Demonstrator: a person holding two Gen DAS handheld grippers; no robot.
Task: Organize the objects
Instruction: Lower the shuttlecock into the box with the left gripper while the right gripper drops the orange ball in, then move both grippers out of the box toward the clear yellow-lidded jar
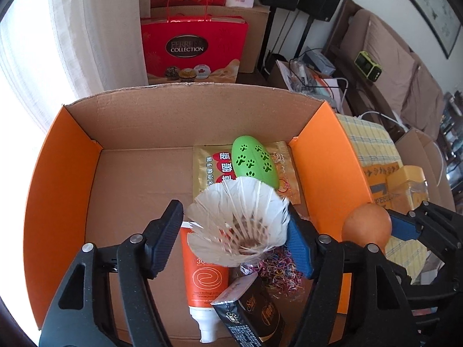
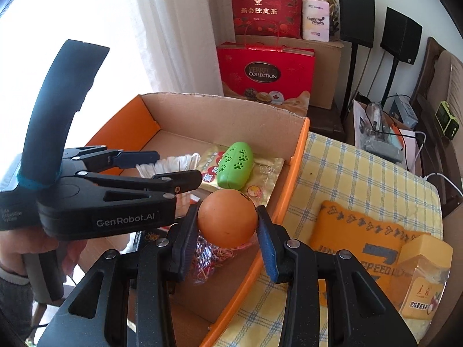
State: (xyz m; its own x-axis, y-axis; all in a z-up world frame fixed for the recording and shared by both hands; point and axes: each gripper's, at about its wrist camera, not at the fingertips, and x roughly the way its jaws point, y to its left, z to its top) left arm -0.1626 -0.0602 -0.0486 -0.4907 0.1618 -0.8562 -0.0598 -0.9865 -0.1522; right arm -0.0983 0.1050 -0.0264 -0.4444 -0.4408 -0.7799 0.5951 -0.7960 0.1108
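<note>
shuttlecock sits between parted left jaws; right jaws clamp one orange ball over one box.

Strong daylight is admitted through a sheer white curtain at the left. Red gift bags and a cardboard carton are stacked against the pale wall behind. Two black speakers on stands are seen to the right, beside a brown-cushioned sofa. A framed picture is hung above it.
</note>
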